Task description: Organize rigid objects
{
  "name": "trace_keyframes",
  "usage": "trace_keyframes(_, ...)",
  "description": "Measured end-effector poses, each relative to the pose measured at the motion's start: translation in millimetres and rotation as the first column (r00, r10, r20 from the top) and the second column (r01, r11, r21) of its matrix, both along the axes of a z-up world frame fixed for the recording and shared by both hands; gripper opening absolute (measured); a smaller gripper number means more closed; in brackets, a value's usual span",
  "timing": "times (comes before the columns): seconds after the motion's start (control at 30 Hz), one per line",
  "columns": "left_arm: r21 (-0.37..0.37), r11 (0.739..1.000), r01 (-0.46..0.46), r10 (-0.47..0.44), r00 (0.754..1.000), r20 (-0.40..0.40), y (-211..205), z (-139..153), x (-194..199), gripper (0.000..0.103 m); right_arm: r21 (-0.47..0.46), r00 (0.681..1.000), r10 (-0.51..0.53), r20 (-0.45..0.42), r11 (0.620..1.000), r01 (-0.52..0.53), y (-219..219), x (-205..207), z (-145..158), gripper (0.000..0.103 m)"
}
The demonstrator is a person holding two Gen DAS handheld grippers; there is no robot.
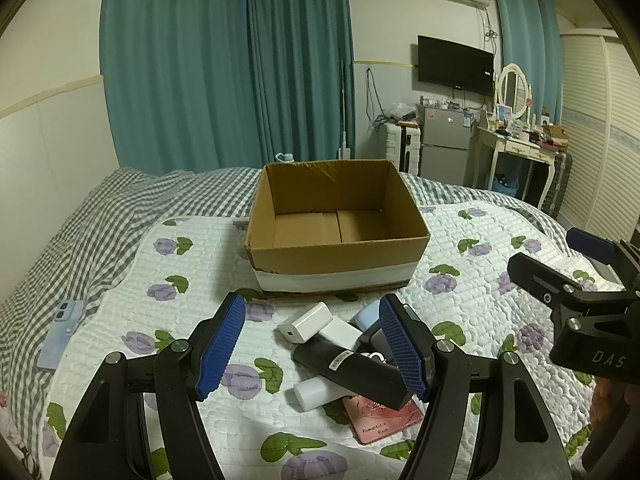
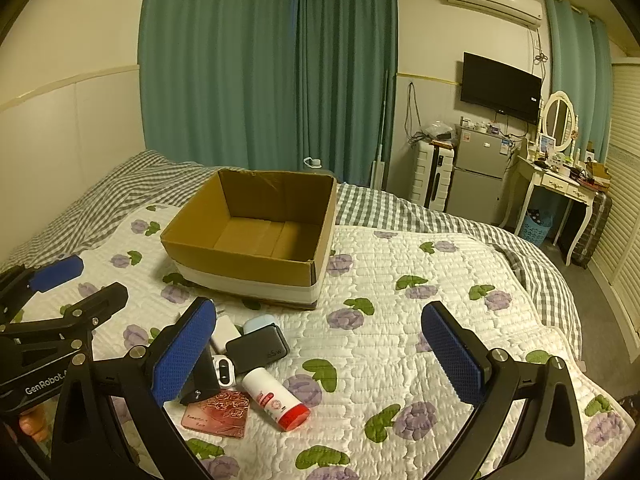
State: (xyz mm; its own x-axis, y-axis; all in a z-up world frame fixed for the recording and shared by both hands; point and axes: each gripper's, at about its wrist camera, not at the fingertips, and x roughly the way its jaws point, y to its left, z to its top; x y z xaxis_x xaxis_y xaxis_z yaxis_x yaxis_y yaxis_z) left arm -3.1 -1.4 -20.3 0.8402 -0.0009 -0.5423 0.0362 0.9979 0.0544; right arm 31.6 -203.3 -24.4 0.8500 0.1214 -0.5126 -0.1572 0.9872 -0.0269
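An empty cardboard box (image 1: 340,258) stands on the quilted bed; it also shows in the right wrist view (image 2: 240,268). A pile of small objects lies in front of it: a white charger (image 1: 305,325), a black oblong device (image 1: 356,372), a white bottle with a red cap (image 2: 276,400), a black power bank (image 2: 258,348) and a pink card (image 2: 218,410). My left gripper (image 1: 316,352) is open, low over the pile. My right gripper (image 2: 320,352) is open and empty, to the right of the pile.
A light-blue phone (image 1: 60,334) lies at the bed's left. The floral quilt (image 2: 420,320) spreads to the right of the box. Beyond the bed stand a small fridge (image 2: 478,176), a white suitcase (image 2: 434,174) and a dressing table (image 2: 560,184).
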Motion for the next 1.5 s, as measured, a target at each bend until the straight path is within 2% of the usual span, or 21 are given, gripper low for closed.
trace_keyframes(0.23,0.015,1.000,-0.003,0.004,0.998,-0.065,2,-13,10,0.072,-0.026,0.999,0.031,-0.032,0.999,-0.032,-1,6,-9,0.103)
trace_keyframes(0.37,0.048,0.999,-0.005,0.012,0.990,-0.142,2,-33,17,0.072,-0.075,0.990,0.040,-0.138,0.996,-0.051,-1,17,-34,0.103)
trace_keyframes(0.5,0.039,0.999,0.015,-0.005,0.970,-0.244,0,-60,22,0.072,-0.089,0.966,0.065,-0.250,0.992,-0.090,3,29,-68,0.103)
trace_keyframes(0.57,0.034,0.999,0.034,-0.023,0.957,-0.290,-4,-71,22,0.072,-0.096,0.951,0.083,-0.298,0.989,-0.116,7,35,-86,0.095)
trace_keyframes(0.77,0.006,0.999,0.032,-0.028,0.941,-0.338,1,-83,29,0.072,-0.086,0.891,0.165,-0.424,0.972,-0.221,23,51,-134,0.064)
trace_keyframes(0.8,-0.004,1.000,0.026,-0.026,0.938,-0.347,3,-85,31,0.072,-0.083,0.884,0.183,-0.431,0.967,-0.240,26,53,-138,0.061)
trace_keyframes(0.97,-0.035,0.999,0.004,-0.017,0.927,-0.376,10,-89,35,0.072,-0.091,0.841,0.236,-0.488,0.944,-0.318,45,65,-160,0.059)
trace_keyframes(1.0,-0.036,0.999,0.002,-0.015,0.927,-0.374,11,-88,35,0.072,-0.107,0.835,0.232,-0.499,0.940,-0.325,49,65,-163,0.054)
trace_keyframes(1.07,-0.031,1.000,-0.004,-0.008,0.930,-0.367,11,-84,33,0.072,-0.139,0.840,0.225,-0.494,0.933,-0.332,53,63,-166,0.050)
trace_keyframes(1.2,-0.018,1.000,-0.014,0.007,0.936,-0.352,10,-74,32,0.072,-0.107,0.865,0.208,-0.457,0.952,-0.285,41,58,-152,0.038)
trace_keyframes(1.37,-0.001,1.000,0.003,-0.003,0.947,-0.322,-3,-58,31,0.072,-0.093,0.914,0.140,-0.380,0.978,-0.188,16,53,-125,0.036)
trace_keyframes(1.5,0.032,0.998,0.049,-0.036,0.951,-0.308,-23,-52,31,0.072,-0.077,0.936,0.112,-0.335,0.986,-0.146,3,51,-107,0.036)
